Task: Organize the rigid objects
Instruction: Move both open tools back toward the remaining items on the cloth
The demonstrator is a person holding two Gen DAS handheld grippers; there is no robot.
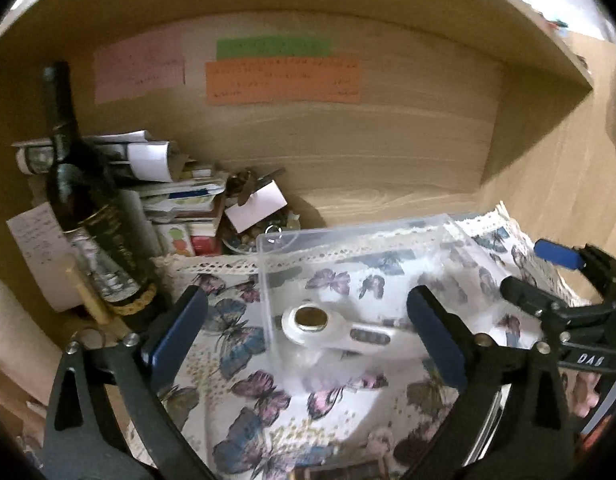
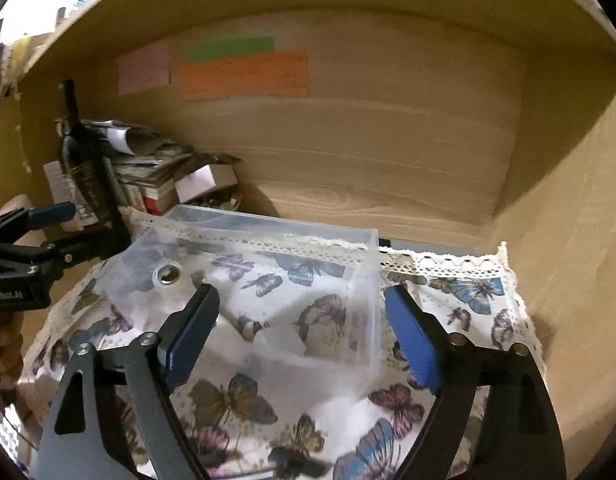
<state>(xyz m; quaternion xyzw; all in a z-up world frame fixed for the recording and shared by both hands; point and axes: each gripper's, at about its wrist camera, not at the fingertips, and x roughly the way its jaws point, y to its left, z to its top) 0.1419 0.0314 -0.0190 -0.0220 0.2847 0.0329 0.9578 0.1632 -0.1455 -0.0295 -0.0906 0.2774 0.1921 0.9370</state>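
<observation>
A clear plastic box (image 1: 268, 272) stands on a butterfly-print cloth (image 1: 244, 400) inside a wooden shelf. A white tool with a round metal disc (image 1: 311, 319) lies in the box; it also shows in the right wrist view (image 2: 168, 275). My left gripper (image 1: 308, 332) is open, its fingers either side of the box's near left part. My right gripper (image 2: 302, 332) is open around the box's (image 2: 363, 280) right end; it shows at the right edge of the left wrist view (image 1: 547, 280).
A dark wine bottle (image 1: 84, 208) stands at the left, beside a pile of papers and small boxes (image 1: 176, 196) and a bowl of small items (image 1: 264, 228). Coloured notes (image 1: 282, 80) hang on the back wall. Bare wood shelf floor (image 2: 387, 200) lies behind the box.
</observation>
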